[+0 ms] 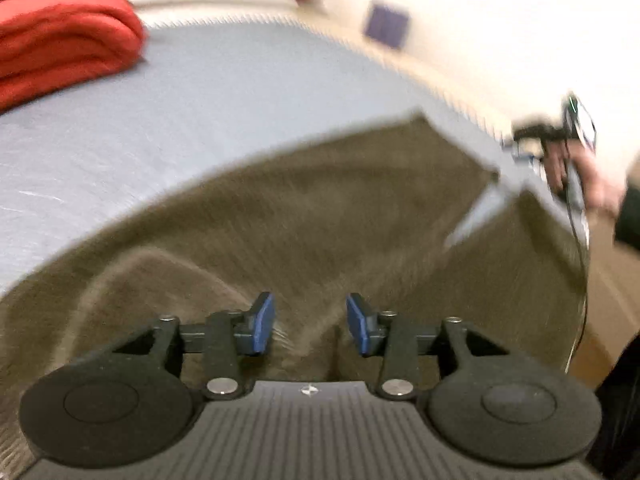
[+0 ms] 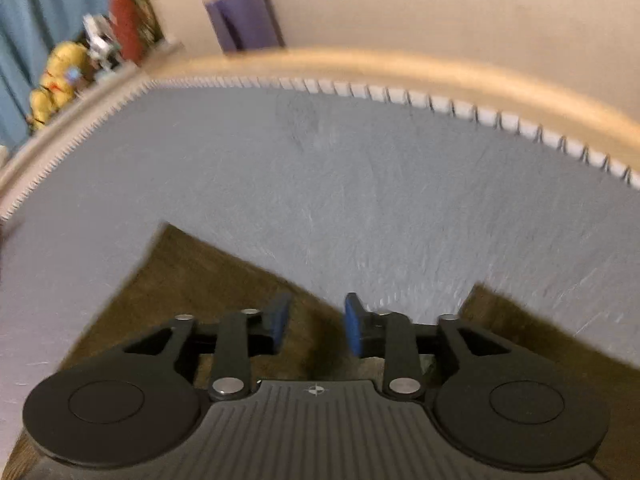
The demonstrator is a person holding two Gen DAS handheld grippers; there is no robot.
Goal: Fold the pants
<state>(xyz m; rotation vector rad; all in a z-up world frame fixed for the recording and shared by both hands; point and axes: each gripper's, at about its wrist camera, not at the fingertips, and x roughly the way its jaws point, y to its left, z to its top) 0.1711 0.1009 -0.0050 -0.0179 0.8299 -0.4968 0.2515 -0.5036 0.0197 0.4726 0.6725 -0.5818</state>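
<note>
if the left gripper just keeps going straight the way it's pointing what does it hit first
Most likely the brown pants spread on the grey bed cover: the open left gripper points down at them, nothing between. Blur makes depth uncertain.

- We see a folded red blanket (image 1: 60, 40) lying at the far left of the grey bedsheet (image 1: 200, 120).
- Along the sheet's far edge runs a pale wooden frame (image 2: 400, 66).
- A purple square (image 2: 244, 18) sits against the cream wall (image 2: 440, 0).
- A yellow plush toy (image 2: 60, 76) sits before a blue curtain (image 2: 36, 8).
</note>
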